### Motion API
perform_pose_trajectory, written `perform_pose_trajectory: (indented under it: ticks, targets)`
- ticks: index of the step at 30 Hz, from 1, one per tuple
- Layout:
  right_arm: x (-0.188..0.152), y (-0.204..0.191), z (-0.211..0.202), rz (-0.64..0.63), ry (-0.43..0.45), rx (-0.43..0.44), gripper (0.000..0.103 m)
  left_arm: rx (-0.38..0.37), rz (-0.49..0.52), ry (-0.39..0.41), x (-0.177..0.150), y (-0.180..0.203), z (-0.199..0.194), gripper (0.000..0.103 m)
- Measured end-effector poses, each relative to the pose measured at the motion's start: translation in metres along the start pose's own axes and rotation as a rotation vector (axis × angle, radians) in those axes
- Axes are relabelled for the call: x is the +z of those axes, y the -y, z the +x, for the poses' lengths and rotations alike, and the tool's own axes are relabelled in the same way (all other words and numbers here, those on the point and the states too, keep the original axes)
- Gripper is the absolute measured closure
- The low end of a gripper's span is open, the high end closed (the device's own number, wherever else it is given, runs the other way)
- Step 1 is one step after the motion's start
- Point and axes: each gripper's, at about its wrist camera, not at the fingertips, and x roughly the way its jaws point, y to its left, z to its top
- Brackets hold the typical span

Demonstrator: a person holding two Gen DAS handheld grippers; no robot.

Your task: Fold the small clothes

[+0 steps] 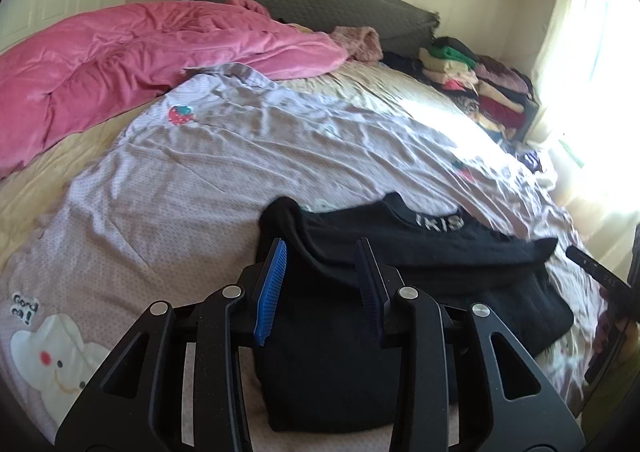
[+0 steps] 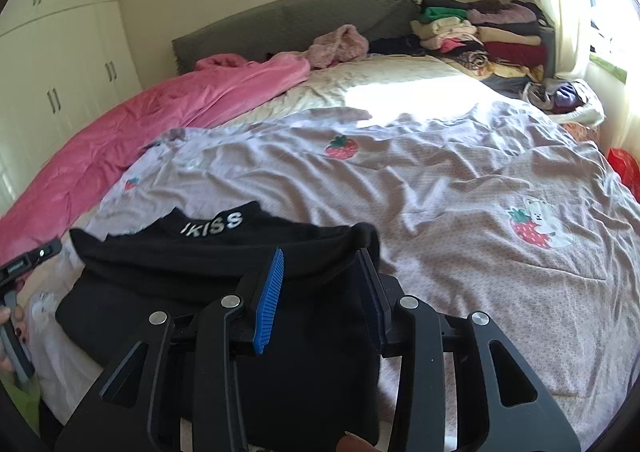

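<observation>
Black top [image 1: 400,252] lay folded on the bed [image 1: 200,171], so both hand-held grippers, left [image 1: 324,284] and right [image 2: 324,292], were released, gripping nothing.

Black left gripper [image 1: 322,284], blue ribbed fingers [image 1: 272,288], silver screws

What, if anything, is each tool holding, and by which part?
Nothing is held. The left tool and the right tool are both open above the black garment; their pads do not press on the cloth.
</observation>
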Motion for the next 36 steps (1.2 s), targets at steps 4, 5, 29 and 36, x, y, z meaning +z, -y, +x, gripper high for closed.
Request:
perform_pose_trajectory:
  ticks: [4,5,29,36]
  targets:
    - [-0.020,-0.039,0.003,-0.151,-0.061,0.024,0.067,0.048,0.119,-0.060,-0.022,0.025,0.019,0.076]
    - [-0.025,-0.046,0.007,-0.180,-0.082,0.018,0.067,0.058,0.144,-0.087,-0.029,0.029,0.027,0.076]
    - [0.010,-0.052,0.106,-0.144,-0.180,-0.103,0.067,0.066,0.081,-0.138,0.008,0.036,0.094,0.059]
    - [0.012,-0.026,0.094,-0.046,-0.139,-0.145,0.067,0.060,0.042,-0.093,0.012,0.021,0.082,0.053]
